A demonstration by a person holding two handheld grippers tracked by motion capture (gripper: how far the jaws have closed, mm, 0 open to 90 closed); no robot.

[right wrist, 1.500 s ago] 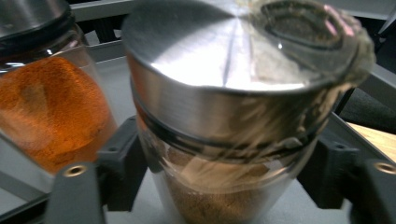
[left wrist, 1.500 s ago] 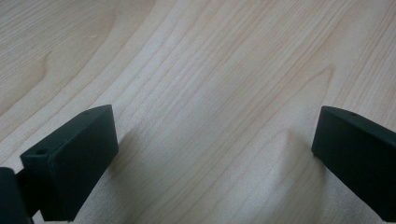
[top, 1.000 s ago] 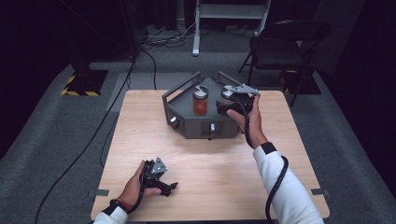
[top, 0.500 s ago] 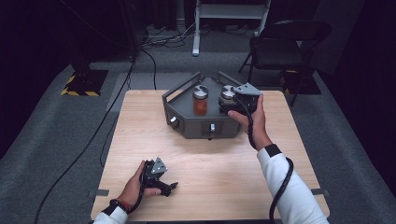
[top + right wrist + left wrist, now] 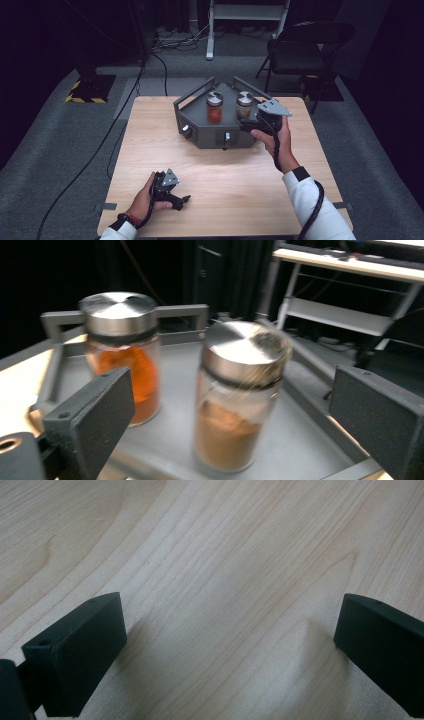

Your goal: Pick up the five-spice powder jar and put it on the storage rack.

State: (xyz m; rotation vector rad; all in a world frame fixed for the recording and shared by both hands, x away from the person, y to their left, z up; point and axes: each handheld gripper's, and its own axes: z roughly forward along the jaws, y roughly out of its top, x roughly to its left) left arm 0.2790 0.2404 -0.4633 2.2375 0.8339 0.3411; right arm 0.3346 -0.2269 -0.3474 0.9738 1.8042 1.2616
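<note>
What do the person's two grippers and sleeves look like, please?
Both the left gripper and right gripper are black, with blocky jaws, a grey three-cornered plate on top and a trailing black cable. The sleeves are white with dark cuffs.

A light, pale-grained wooden table [image 5: 150, 130] stands on grey carpeted floor [image 5: 55, 165], which fades into darkness at the room's edges. Behind the table's right corner sits a black folding chair [image 5: 305, 47]. At the far side — between dark curtains — rises a white metal-framed desk [image 5: 247, 12], with loose cables [image 5: 175, 35] beneath it. To the left, a black stand rests on a base edged in yellow-and-black hazard tape [image 5: 89, 91] — another cable [image 5: 95, 150] crosses the carpet nearby.
</note>
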